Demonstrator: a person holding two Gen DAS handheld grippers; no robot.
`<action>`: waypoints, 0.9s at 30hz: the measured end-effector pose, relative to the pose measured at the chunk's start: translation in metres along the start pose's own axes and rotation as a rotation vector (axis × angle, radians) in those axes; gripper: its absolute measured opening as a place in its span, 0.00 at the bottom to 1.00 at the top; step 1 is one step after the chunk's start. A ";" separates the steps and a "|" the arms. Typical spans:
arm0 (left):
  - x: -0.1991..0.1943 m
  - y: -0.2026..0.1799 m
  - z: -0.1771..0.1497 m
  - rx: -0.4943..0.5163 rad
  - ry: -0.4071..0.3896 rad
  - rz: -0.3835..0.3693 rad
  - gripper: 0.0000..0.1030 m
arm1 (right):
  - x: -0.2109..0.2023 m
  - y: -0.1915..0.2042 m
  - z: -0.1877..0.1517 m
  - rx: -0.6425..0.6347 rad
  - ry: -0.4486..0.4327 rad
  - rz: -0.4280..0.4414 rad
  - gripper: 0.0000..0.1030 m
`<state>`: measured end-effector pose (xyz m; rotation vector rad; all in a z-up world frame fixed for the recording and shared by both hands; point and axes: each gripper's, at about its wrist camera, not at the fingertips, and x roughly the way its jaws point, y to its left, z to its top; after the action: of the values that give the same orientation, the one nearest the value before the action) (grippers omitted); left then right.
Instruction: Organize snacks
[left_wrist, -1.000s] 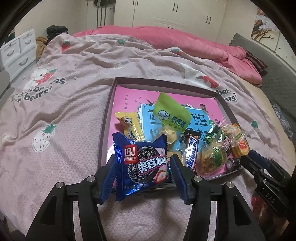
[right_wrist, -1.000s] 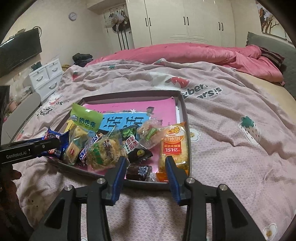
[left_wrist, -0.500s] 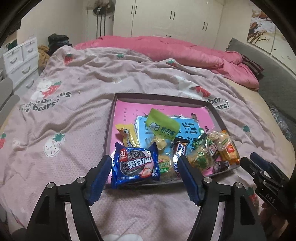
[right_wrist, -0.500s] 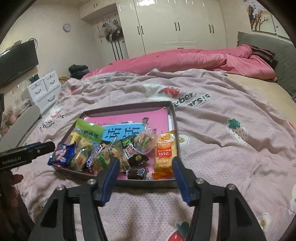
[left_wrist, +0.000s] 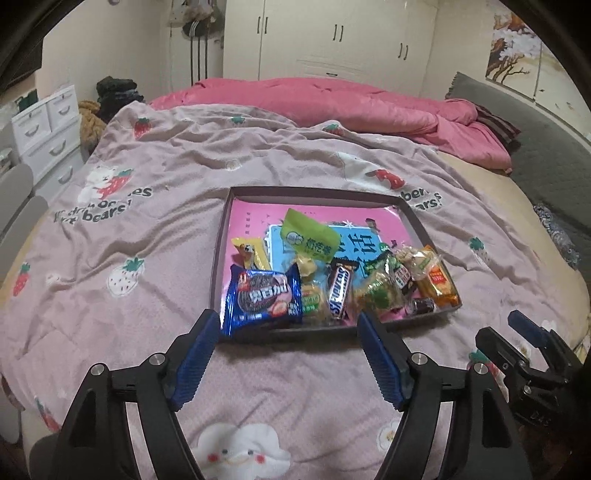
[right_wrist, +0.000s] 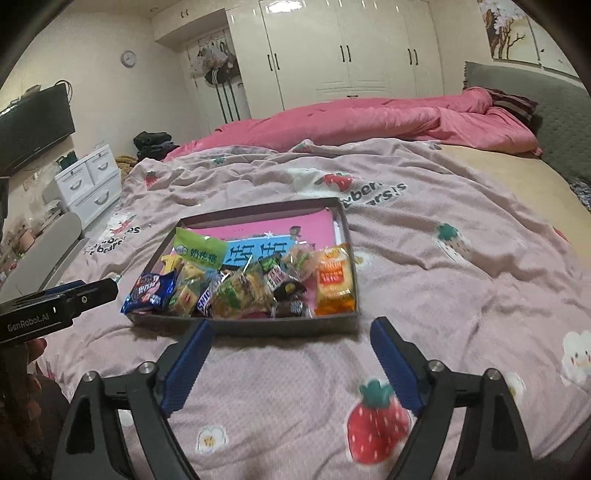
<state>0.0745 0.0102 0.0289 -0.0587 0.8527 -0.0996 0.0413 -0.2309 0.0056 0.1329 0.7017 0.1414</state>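
Observation:
A shallow dark box tray (left_wrist: 314, 192) (right_wrist: 258, 326) lies on the bed with a pink and blue book inside and several snack packs along its near side. A blue cookie pack (left_wrist: 263, 298) (right_wrist: 149, 289) leans at the near left corner. Beside it lie a Snickers bar (left_wrist: 340, 288), a green pouch (left_wrist: 308, 240) (right_wrist: 199, 248) and an orange cracker pack (left_wrist: 437, 282) (right_wrist: 334, 281). My left gripper (left_wrist: 286, 350) is open and empty, just short of the tray's near edge. My right gripper (right_wrist: 291, 354) is open and empty, also short of the tray.
The tray rests on a pink strawberry-print blanket (left_wrist: 147, 229) (right_wrist: 443, 266). A pink duvet (left_wrist: 332, 103) is bunched at the far side. White drawers (right_wrist: 90, 182) and a grey chair (right_wrist: 48, 251) stand left of the bed, wardrobes (right_wrist: 351, 48) behind it.
My left gripper has let go of the blue cookie pack, which now lies in the tray. Both grippers have opened wider and drawn back from the tray.

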 end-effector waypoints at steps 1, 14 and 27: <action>-0.001 -0.002 -0.002 0.004 0.004 -0.002 0.76 | -0.002 0.000 -0.001 -0.001 0.001 -0.005 0.88; -0.014 -0.006 -0.033 -0.009 0.061 0.000 0.76 | -0.021 0.003 -0.014 -0.010 0.015 -0.059 0.93; -0.018 -0.013 -0.054 -0.002 0.108 0.024 0.76 | -0.037 0.024 -0.032 -0.077 0.026 -0.049 0.98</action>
<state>0.0209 -0.0018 0.0082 -0.0449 0.9609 -0.0801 -0.0092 -0.2111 0.0086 0.0398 0.7243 0.1237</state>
